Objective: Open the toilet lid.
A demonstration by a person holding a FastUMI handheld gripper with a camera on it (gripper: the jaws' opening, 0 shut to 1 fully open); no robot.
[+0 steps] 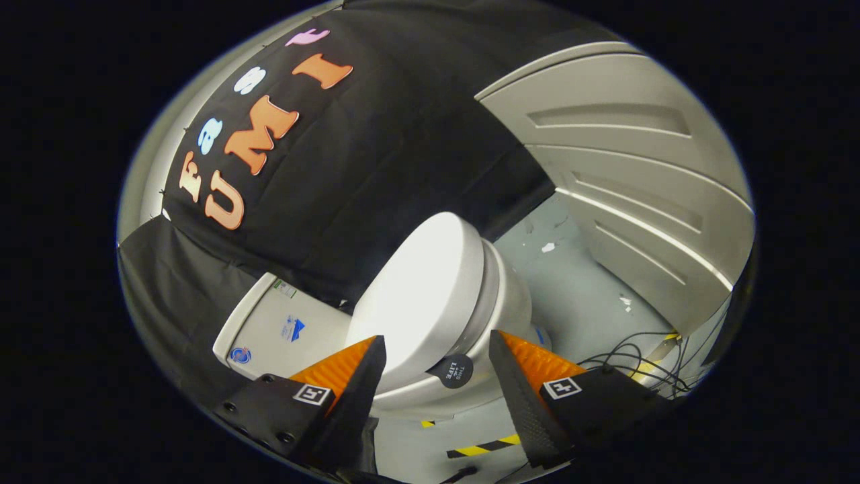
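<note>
My gripper (437,353) hangs with fingers spread apart before the toilet (497,302), whose white lid (420,292) lies closed on the seat. A round dark tab (451,371) at the lid's front edge sits between my fingertips, untouched; the cistern (282,329) stands behind, against the booth's cloth wall.

Pale grey floor (578,296), scuffed, with a few white flecks near the ribbed grey wall panel (645,202). White toilet (497,316) standing directly on it, cistern (282,329) backed against the black cloth wall. Tangle of thin black cables (631,359) lying on the floor beyond the toilet, close to the foot of the wall panel. Strip of yellow-and-black hazard tape (484,447) stuck flat to the floor just in front of the bowl, a second short piece beside it.
</note>
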